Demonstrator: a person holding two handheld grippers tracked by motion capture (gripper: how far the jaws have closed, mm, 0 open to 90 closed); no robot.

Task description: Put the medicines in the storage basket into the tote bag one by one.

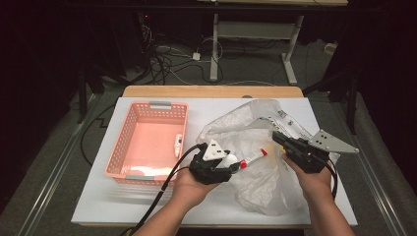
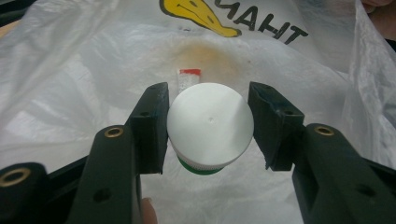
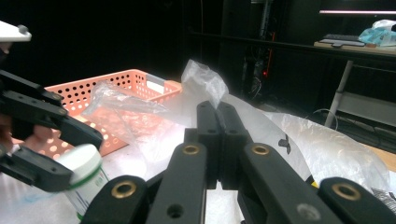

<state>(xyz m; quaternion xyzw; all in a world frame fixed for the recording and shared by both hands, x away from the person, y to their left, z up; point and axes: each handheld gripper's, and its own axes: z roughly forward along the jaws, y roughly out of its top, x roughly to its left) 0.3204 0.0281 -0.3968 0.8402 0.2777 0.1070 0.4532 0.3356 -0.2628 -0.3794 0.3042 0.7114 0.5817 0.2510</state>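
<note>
Holding a small white-capped jar (image 2: pixel 210 125) in the left gripper (image 2: pixel 209 122), just at the near left edge of the plastic bag (image 1: pixel 255 142). Squeezing the round cap between the two black pads (image 2: pixel 154 126), one pad on each side, touching it, with a green band peeking out under the cap. Sticking out of the gripper toward the bag, cap first, with the jar's body seen in the right gripper view (image 3: pixel 86 179). Looking light and hard, so probably easy to lift, but smooth and round, so maybe slipping or turning if held too softly. Gripping on the cap's sides seems fine; taking it lower on the body might feel steadier. Pinching the top of the bag with the right gripper (image 1: pixel 281 139), on the bag's far right side, jaws pressed tight together on a thin fold of plastic (image 3: pixel 205 81). Being soft, crinkly and floppy, the bag probably needing that pinch to keep its mouth up. Lying inside the bag, a red-capped tube (image 1: pixel 253 158), just beside the jar. Sitting to the left of the bag, a pink basket (image 1: pixel 147 142) with a small white tube (image 1: pixel 178 144) in it.
</note>
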